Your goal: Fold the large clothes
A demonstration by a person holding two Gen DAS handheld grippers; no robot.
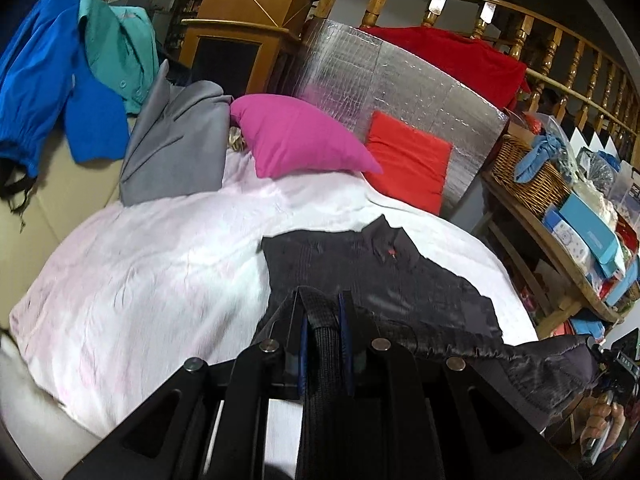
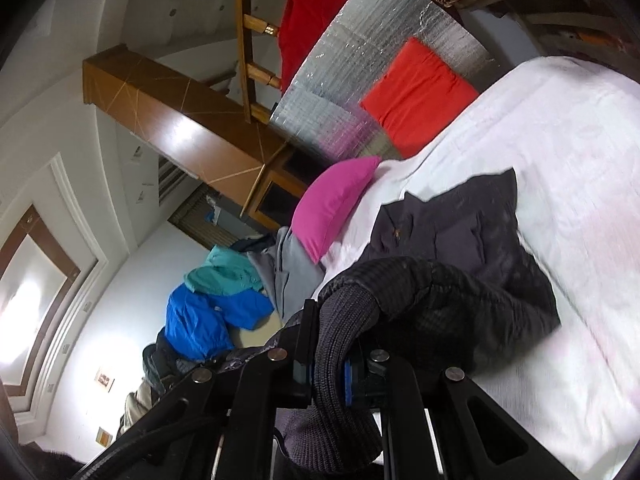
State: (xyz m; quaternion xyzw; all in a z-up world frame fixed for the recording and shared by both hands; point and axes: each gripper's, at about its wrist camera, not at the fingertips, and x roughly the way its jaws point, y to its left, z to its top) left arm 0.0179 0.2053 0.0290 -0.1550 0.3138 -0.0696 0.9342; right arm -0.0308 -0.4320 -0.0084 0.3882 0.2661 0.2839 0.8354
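The left gripper (image 1: 323,312) points forward and somewhat downward over the bed (image 1: 160,264), its jaws clenched on a ribbed black hem of the dark jacket (image 1: 360,268). The band runs straight back between the blue-edged pads toward the camera. From that pinch, the jacket's edge stretches taut to the right as a puckered seam, reaching the other gripper at the right rim of the left view, where fingers of a hand (image 1: 604,420) wrap a handle. The rest of the jacket lies spread on the white sheet ahead, collar toward the pillows.

The right gripper (image 2: 332,320) is rolled well onto its side, so the room appears tilted in its view. It points nearly level. Its jaws are clamped on a thick knitted cuff or hem of the same jacket (image 2: 460,240), which bulges out around the pads and loops over the tip. Beyond it the jacket bunches on the sheet.

A pink pillow (image 1: 296,140) and a red cushion (image 1: 408,164) sit at the head of the bed, against a silver foil panel (image 1: 400,80). A grey garment (image 1: 176,148), a teal shirt (image 1: 116,48) and a blue one (image 1: 44,76) lie heaped at the left side.
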